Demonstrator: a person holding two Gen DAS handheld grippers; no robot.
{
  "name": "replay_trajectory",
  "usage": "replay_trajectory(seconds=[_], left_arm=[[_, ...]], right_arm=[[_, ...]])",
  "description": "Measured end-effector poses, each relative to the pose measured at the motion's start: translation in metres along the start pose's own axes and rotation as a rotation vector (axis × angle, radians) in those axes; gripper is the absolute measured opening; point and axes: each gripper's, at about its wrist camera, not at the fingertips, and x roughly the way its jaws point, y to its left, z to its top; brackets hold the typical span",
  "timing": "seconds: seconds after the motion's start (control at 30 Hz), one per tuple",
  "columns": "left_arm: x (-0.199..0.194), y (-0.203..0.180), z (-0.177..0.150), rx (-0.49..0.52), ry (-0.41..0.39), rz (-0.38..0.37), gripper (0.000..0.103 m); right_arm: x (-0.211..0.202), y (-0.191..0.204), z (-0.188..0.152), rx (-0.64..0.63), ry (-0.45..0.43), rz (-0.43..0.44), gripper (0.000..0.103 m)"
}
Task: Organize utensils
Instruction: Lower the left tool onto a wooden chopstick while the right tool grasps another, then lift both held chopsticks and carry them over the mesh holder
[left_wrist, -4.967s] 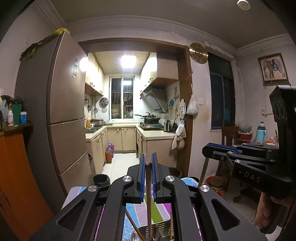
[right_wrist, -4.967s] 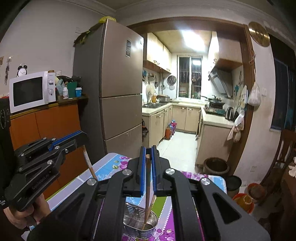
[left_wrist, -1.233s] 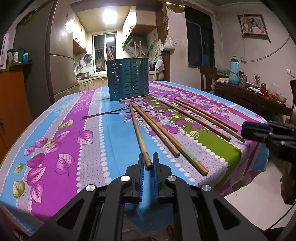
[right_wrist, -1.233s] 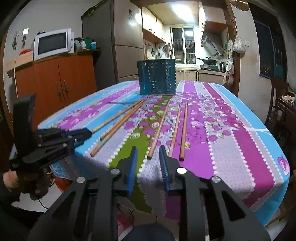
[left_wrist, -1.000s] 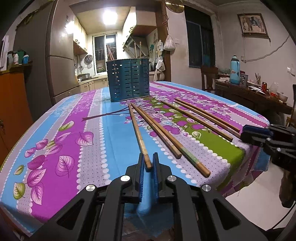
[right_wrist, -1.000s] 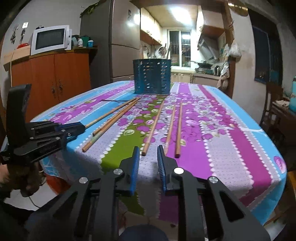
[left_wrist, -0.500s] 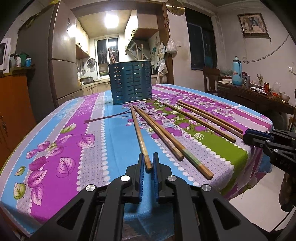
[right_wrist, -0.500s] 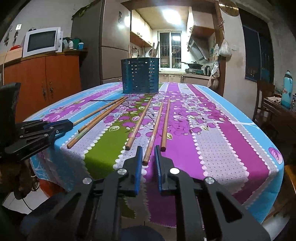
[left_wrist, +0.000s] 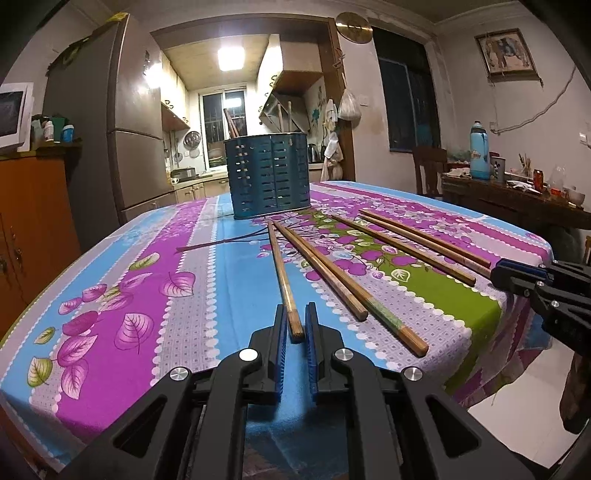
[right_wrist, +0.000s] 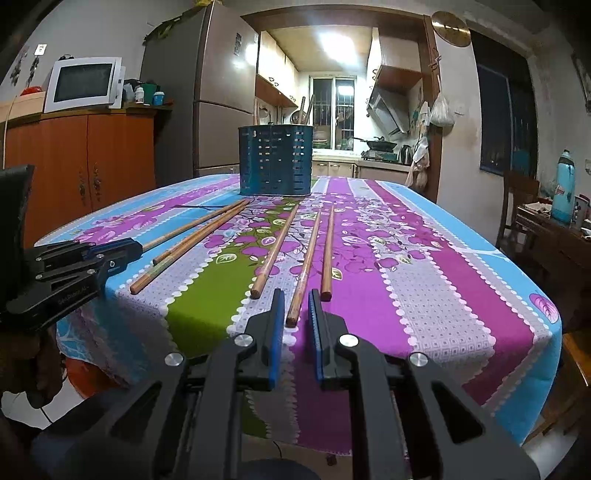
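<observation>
Left wrist view showed six chopsticks lying loose on the counter (left_wrist: 122, 280), fanned out in front of the blue holder (left_wrist: 269, 177) that stood at the far end. A few sticks already poked up out of the holder, so some sorting looked done, but the larger share was judged still to come: none of the six on the cloth had been lifted.

The left claw (left_wrist: 295, 334) sat at the near edge with its jaws narrow around the near end of the leftmost chopstick (left_wrist: 282, 273); whether the pads actually pinched it could not be told. In the right wrist view the right claw (right_wrist: 297, 314) was slightly open, its jaws either side of the tip of the second chopstick from the right (right_wrist: 306, 258), with clear gaps, so it was not yet gripped.

As for writing, raised lettering showed on the side of the left claw in the right wrist view, too small to read. A label on the blue bottle (left_wrist: 479, 151) was likewise unreadable.
</observation>
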Motion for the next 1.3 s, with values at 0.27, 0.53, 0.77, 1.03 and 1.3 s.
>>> replay_trajectory(seconds=[0.27,0.53,0.77,1.03,1.3], left_arm=[[-0.001,0.001,-0.002,-0.008,-0.016,0.001,0.011],[-0.002,0.0,-0.002,-0.012,-0.014,0.0,0.008],[-0.018,0.003,0.012,-0.018,-0.063,0.002,0.008],[-0.054,0.011,0.064,-0.008,-0.2,0.0,0.008],[-0.061,0.013,0.123,0.039,-0.298,-0.008,0.008]], right_arm=[[0.0,0.004,-0.002,-0.019,-0.018,-0.005,0.011],[-0.001,0.003,0.001,0.013,-0.011,0.015,0.005],[-0.015,-0.003,0.017,0.022,-0.047,0.013,0.005],[-0.055,-0.015,0.077,-0.034,-0.172,0.013,0.005],[-0.05,-0.027,0.136,-0.09,-0.222,0.066,0.005]])
